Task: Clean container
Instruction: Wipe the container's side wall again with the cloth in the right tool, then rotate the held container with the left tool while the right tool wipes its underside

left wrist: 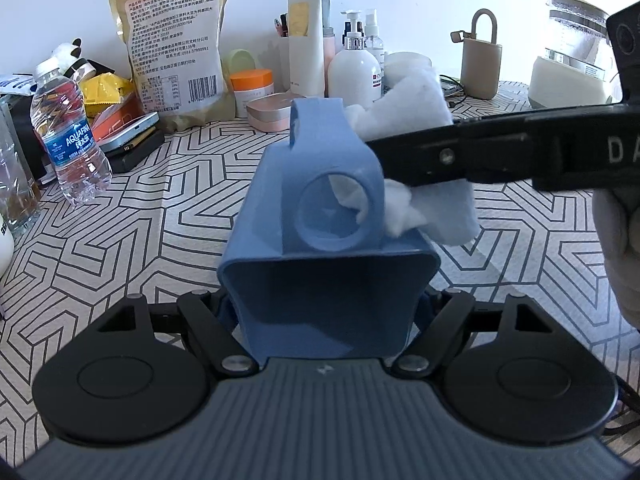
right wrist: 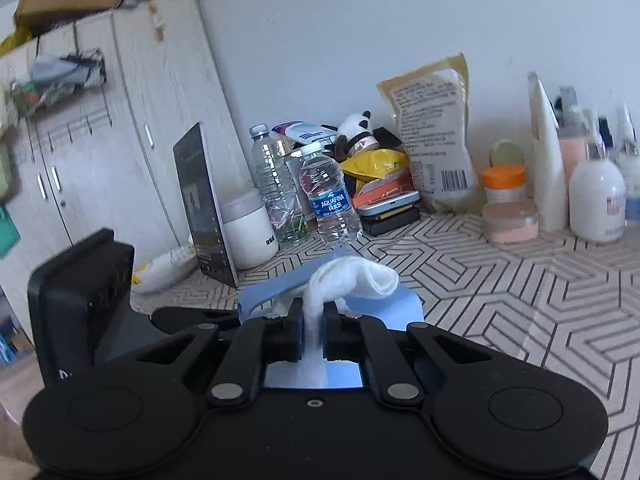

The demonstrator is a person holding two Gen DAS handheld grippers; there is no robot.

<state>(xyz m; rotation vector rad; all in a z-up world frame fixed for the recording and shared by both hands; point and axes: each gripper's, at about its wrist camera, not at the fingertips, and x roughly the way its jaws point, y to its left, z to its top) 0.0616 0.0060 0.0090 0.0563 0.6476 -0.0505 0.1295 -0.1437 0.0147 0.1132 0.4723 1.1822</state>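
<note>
Left hand-held gripper [left wrist: 326, 312] clamps blue container [left wrist: 320, 216] above worktop [left wrist: 160, 200]; right hand-held gripper [right wrist: 312, 326] pinches white cloth [right wrist: 352, 280] against its side; hard wiping may twist container loose; cloth could slip.

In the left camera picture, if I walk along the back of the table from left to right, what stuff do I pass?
Water bottle → big snack bag → orange-lidded jar → white pump bottle → beige case with loop handle → glass kettle.
</note>
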